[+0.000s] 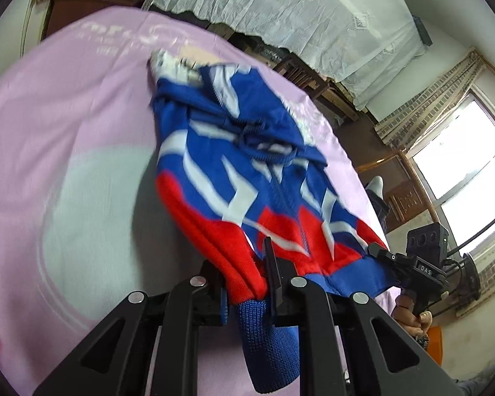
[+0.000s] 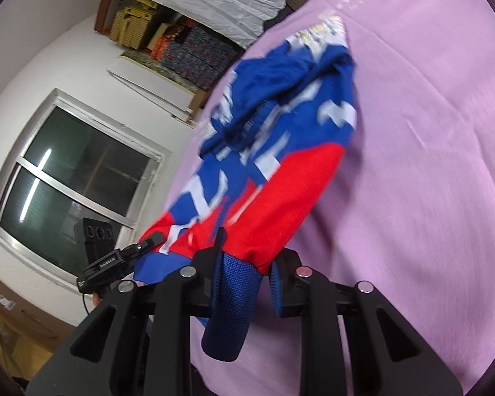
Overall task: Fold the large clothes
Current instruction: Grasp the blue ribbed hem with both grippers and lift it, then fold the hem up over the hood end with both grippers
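Gripping the bottom hem of a red, blue and white knitted jacket (image 1: 234, 178), the left gripper (image 1: 247, 283) has its jaws pressed onto the red cloth and the blue ribbed band, which hangs down between its fingers. The right gripper (image 2: 244, 274) clamps the same ribbed hem at the other corner, with a fold of blue knit drooping out below its jaws. Each gripper shows in the other's view at the far end of the hem, the right gripper (image 1: 389, 257) with a person's hand (image 1: 412, 316) under it in the left wrist view.

The jacket stretches away from both grippers, its hem end raised and its hood end lying crumpled on a bed covered with a pink sheet (image 1: 66, 115). The sheet carries a pale round print near the left gripper. The jacket is blurred in both views.

Beyond the bed stand dark wooden furniture draped with a white lace cloth (image 1: 297, 16), a bright window (image 1: 472, 165) with a patterned curtain, and in the right wrist view a dark window (image 2: 72, 181) in a white wall.
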The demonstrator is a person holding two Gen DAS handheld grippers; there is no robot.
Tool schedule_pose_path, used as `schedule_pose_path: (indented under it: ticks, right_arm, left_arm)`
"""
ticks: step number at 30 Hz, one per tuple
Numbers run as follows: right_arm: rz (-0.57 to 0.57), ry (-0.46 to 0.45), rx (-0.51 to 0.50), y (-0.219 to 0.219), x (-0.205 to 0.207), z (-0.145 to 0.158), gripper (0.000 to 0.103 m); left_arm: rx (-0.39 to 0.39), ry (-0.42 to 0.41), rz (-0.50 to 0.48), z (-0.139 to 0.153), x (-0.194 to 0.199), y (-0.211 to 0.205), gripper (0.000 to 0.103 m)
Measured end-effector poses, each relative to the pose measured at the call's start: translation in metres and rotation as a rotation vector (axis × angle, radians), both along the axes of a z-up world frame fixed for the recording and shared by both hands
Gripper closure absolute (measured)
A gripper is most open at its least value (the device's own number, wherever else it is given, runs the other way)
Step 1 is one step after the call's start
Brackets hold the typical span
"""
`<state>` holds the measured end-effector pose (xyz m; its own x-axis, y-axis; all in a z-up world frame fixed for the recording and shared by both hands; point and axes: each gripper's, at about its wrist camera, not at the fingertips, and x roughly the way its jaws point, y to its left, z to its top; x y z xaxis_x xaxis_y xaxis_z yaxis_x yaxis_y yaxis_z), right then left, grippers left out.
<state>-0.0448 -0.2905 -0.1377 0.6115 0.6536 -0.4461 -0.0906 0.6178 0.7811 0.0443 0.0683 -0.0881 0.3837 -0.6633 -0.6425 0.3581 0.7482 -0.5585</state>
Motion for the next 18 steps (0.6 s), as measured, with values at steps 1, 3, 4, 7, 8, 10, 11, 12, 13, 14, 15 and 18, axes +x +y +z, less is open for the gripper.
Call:
schedule_pose_path:
  ticks: [1, 3, 4, 7, 8, 10, 11, 12, 13, 14, 15, 18]
  right_arm:
    - [0.001, -0.013, 0.005, -0.002, 0.005, 0.008, 0.081]
    - [-0.002, -0.027, 0.01, -0.004, 0.011, 0.017, 0.081]
    - [-0.003, -0.033, 0.012, -0.006, 0.016, 0.023, 0.081]
    - [-0.009, -0.053, 0.007, -0.01, 0.032, 0.04, 0.081]
    - [-0.013, -0.058, 0.006, -0.01, 0.038, 0.046, 0.081]
    - [-0.02, -0.065, 0.009, -0.013, 0.053, 0.056, 0.081]
    - [-0.024, -0.068, 0.012, -0.015, 0.06, 0.06, 0.081]
    - [-0.027, -0.071, 0.019, -0.018, 0.07, 0.066, 0.081]
    - [-0.031, -0.074, 0.026, -0.02, 0.08, 0.07, 0.081]
    - [-0.038, -0.075, 0.032, -0.02, 0.088, 0.073, 0.081]
    - [-0.045, -0.075, 0.043, -0.024, 0.1, 0.077, 0.081]
    - [-0.069, -0.072, 0.067, -0.034, 0.132, 0.083, 0.081]
  left_arm:
    - [0.001, -0.008, 0.001, 0.005, 0.004, -0.001, 0.086]
    - [0.006, -0.028, 0.007, 0.018, 0.015, -0.004, 0.086]
    - [0.007, -0.037, 0.009, 0.023, 0.021, -0.006, 0.086]
    - [0.01, -0.057, 0.017, 0.039, 0.039, -0.01, 0.086]
    - [0.01, -0.063, 0.021, 0.042, 0.043, -0.011, 0.086]
    - [0.004, -0.07, 0.03, 0.051, 0.06, -0.015, 0.086]
    - [0.0, -0.071, 0.031, 0.053, 0.066, -0.016, 0.086]
    - [-0.001, -0.073, 0.033, 0.058, 0.075, -0.018, 0.086]
    - [-0.001, -0.076, 0.038, 0.061, 0.082, -0.019, 0.086]
    - [-0.001, -0.078, 0.041, 0.064, 0.09, -0.021, 0.086]
    - [0.002, -0.083, 0.046, 0.068, 0.099, -0.024, 0.086]
    - [0.017, -0.1, 0.073, 0.079, 0.126, -0.032, 0.086]
